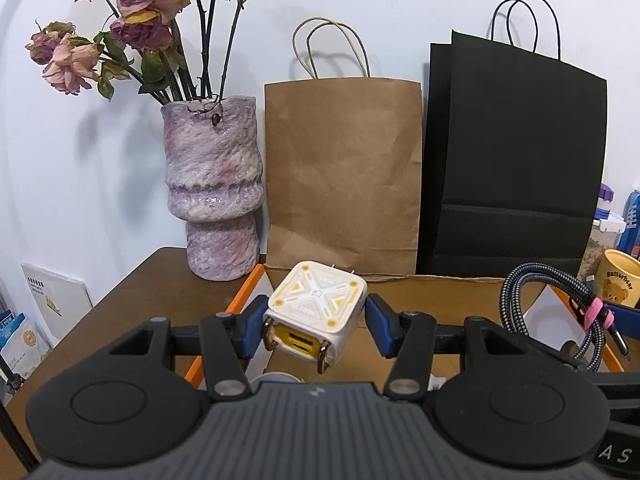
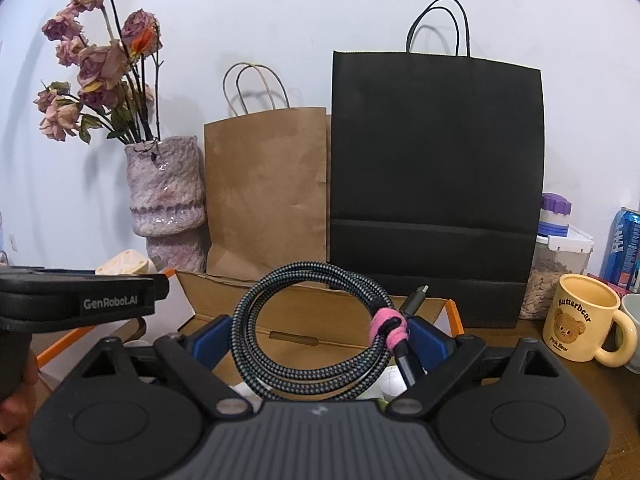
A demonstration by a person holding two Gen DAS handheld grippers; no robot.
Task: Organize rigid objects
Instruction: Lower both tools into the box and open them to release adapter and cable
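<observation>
My left gripper [image 1: 316, 326] is shut on a white and yellow cube charger [image 1: 314, 312], held tilted above an open cardboard box [image 1: 440, 280] with orange-edged flaps. My right gripper [image 2: 318, 340] is shut on a coiled black braided cable [image 2: 308, 332] tied with a pink strap [image 2: 386, 326], also held over the box [image 2: 320, 304]. The cable [image 1: 560, 300] shows at the right of the left wrist view. The charger's top [image 2: 124, 265] and the left gripper's body [image 2: 80, 298] show at the left of the right wrist view.
A pink vase with dried roses [image 1: 214, 196], a brown paper bag [image 1: 344, 176] and a black paper bag [image 1: 516, 160] stand against the wall behind the box. A yellow bear mug [image 2: 580, 326], a jar with a purple lid [image 2: 556, 256] and a blue can [image 2: 624, 248] stand to the right.
</observation>
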